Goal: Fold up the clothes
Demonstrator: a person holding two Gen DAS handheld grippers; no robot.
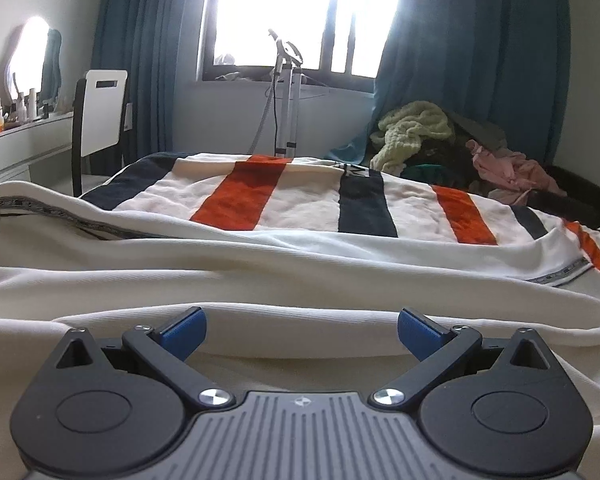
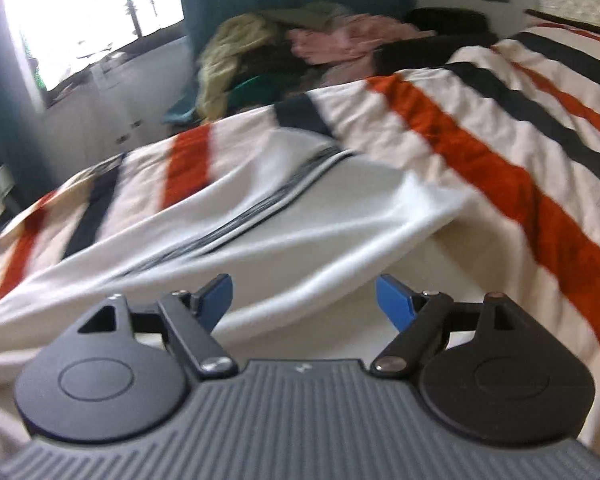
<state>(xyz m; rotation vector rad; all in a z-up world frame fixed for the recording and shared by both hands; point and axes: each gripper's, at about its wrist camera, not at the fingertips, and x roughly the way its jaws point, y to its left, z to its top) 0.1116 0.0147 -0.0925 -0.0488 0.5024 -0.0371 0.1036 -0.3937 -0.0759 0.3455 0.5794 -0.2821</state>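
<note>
Left wrist view: left gripper (image 1: 302, 330) sits low over the white garment (image 1: 260, 280), blue fingers (image 1: 184, 332) spread wide, nothing between them. A raised fold of the white cloth runs left-right across the frame, passing straight through the gap between the fingertips, so the ridge lies crosswise to the fingers' reach. The garment's dark-trimmed edge (image 1: 80, 226) runs from the left edge toward the centre of the frame. Beyond it is the striped blanket (image 1: 244, 192) on the bed; a pile of other clothes (image 1: 440, 144) sits upper right.

Right wrist view (motion-blurred): right gripper (image 2: 304, 300) also wide open, holding nothing. White garment (image 2: 220, 220) lies diagonally, long axis from lower left to upper centre, its loose lower edge dead ahead and close to the fingertips; whether it touches them cannot be told. Striped blanket (image 2: 500, 168) fills the right side.

Judgement: both grippers are at the cloth. The left has a fold already lined up between its fingers; the right is nearer the hanging free edge. Fold stage unclear from this alone.
</note>
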